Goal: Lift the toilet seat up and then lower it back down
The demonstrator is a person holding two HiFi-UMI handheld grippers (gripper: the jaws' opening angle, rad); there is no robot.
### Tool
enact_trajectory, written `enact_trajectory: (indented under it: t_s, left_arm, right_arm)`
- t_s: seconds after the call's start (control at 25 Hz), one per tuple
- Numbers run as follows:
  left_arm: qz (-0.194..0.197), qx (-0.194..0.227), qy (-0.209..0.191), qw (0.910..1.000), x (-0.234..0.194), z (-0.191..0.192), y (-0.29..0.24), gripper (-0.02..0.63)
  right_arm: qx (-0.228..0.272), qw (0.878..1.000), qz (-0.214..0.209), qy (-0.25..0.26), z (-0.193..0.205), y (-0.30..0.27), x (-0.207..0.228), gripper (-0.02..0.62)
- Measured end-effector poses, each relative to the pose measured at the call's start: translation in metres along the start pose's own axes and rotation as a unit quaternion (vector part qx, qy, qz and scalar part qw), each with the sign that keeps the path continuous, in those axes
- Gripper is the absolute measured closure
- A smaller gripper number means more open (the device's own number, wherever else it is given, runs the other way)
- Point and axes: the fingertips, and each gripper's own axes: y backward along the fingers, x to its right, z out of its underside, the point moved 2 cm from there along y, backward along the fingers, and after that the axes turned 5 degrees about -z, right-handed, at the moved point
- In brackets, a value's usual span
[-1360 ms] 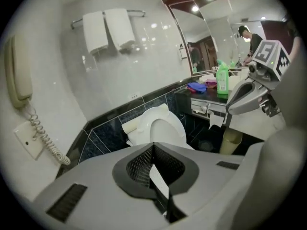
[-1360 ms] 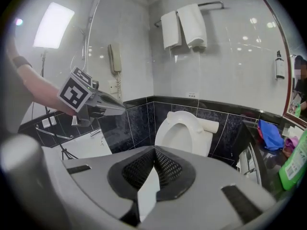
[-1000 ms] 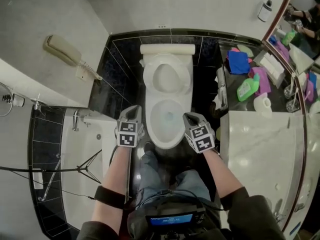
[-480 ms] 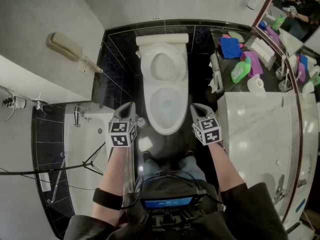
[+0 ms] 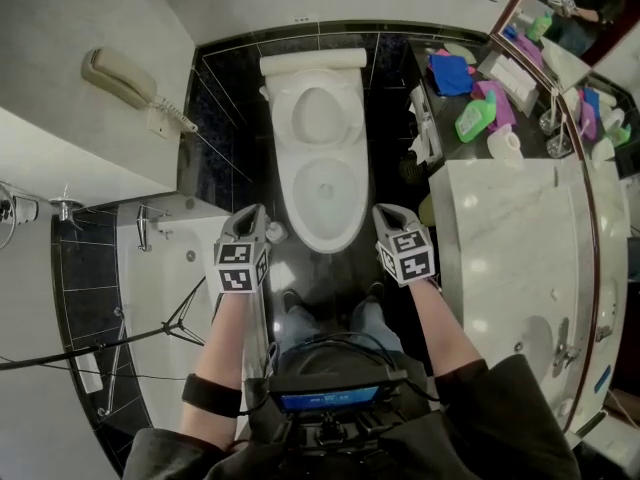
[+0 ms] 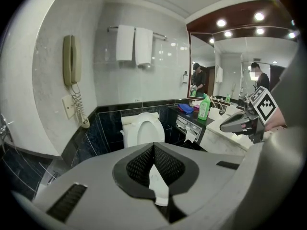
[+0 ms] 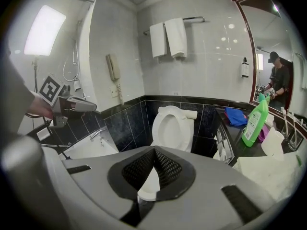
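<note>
Both grippers are sitting farther back from the toilet than a second earlier, when their tips were flanking the front of the bowl (image 5: 325,200); its front rim is now lying just ahead of them and between them. The left gripper (image 5: 256,211) is holding its jaws pressed together tip to tip, with nothing gripped, and only the white bowl beyond is showing below the meeting pads in the left gripper view. The right gripper (image 5: 386,212) is showing the same: jaws closed on each other and empty. The toilet seat (image 5: 318,116) is standing raised, leaning back against the tank (image 5: 312,62), straight ahead of both grippers and well apart from them, leaving the bowl open. A wall telephone (image 5: 122,80) is hanging ahead and to the left of the left gripper, and a bathtub (image 5: 165,258) is lying just beside that gripper on its left. A marble counter (image 5: 520,248) is lying just to the right of the right gripper, and a green bottle (image 5: 474,116) is lying on the dark shelf ahead and to its right.
</note>
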Motion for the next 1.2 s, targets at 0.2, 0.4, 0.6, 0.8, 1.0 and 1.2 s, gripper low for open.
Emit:
enact_trajectory:
  t_s: [0.2, 0.4, 0.6, 0.8, 1.0, 1.2]
  left_arm:
    - [0.007, -0.023, 0.002, 0.9997, 0.005, 0.034, 0.0, 0.6]
    - [0.018, -0.032, 0.0, 0.9993, 0.015, 0.05, -0.001, 0.6]
    - [0.026, -0.034, -0.006, 0.9991, 0.023, 0.05, -0.005, 0.6]
    - [0.033, -0.032, -0.007, 0.9989, 0.033, 0.045, -0.009, 0.6]
    - [0.043, -0.035, -0.008, 0.9984, 0.04, 0.042, -0.009, 0.6]
    - [0.038, -0.037, -0.012, 0.9985, 0.038, 0.045, -0.008, 0.6]
  right_arm:
    - [-0.027, 1.0, -0.009, -0.007, 0.022, -0.007, -0.017, 0.591]
    - [-0.04, 0.999, -0.011, -0.018, 0.042, -0.008, -0.021, 0.591]
    - [-0.045, 0.999, -0.006, -0.023, 0.05, -0.003, -0.018, 0.591]
    - [-0.044, 0.999, 0.003, -0.024, 0.054, 0.003, -0.008, 0.591]
    - [-0.045, 0.999, 0.004, -0.029, 0.052, 0.006, -0.005, 0.591]
    - [-0.042, 0.999, 0.003, -0.028, 0.05, 0.005, -0.004, 0.591]
